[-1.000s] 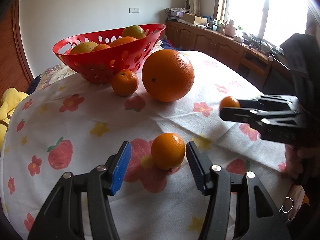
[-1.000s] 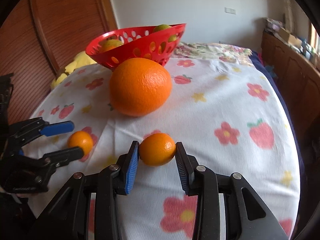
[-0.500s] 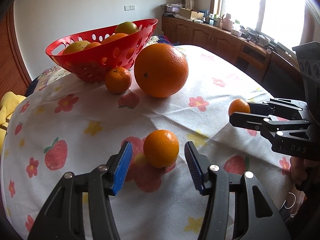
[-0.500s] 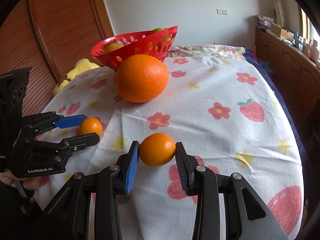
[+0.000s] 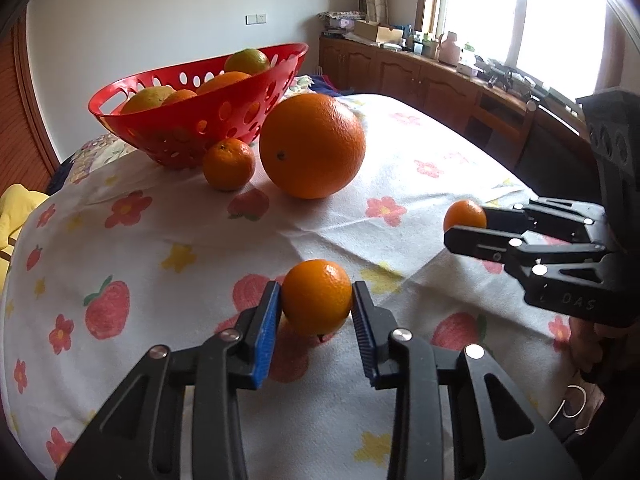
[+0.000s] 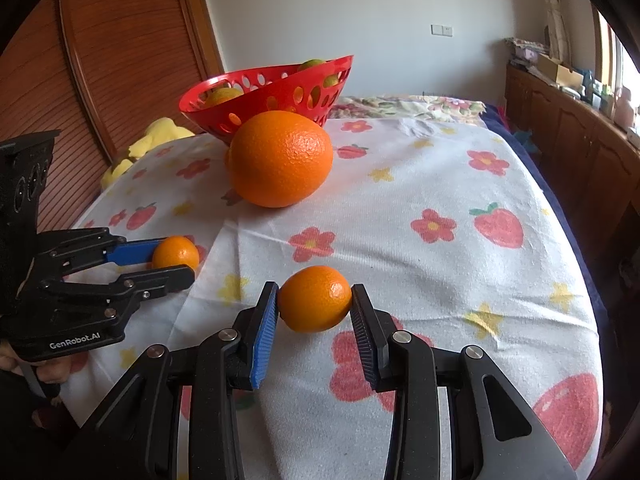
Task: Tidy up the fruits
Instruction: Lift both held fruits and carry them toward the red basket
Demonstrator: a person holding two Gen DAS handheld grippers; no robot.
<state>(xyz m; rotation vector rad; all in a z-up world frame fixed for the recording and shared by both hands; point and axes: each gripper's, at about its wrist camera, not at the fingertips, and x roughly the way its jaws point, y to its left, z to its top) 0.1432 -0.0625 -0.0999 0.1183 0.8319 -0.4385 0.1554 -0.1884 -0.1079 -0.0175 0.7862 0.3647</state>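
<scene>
My left gripper (image 5: 316,292) is closing its jaws, and both pads press on a small orange (image 5: 317,296) that rests on the flowered tablecloth (image 5: 168,240). My right gripper (image 6: 315,296) is shut on another small orange (image 6: 316,299) just above the cloth. Each gripper shows in the other's view: the right gripper (image 5: 466,226) at the right, the left gripper (image 6: 175,260) at the left. Behind them a large orange (image 5: 312,146) and a third small orange (image 5: 229,165) lie in front of a red perforated basket (image 5: 180,136) that holds several fruits.
The cloth-covered table drops off at its left edge beside a yellow soft thing (image 5: 12,212) and a wooden slatted door (image 6: 120,40). Low wooden cabinets (image 5: 420,76) with clutter run under the window at the right.
My left gripper's jaws have come together onto the small orange that lay loose between them. The right gripper has kept its grip on its orange and barely shifted.
</scene>
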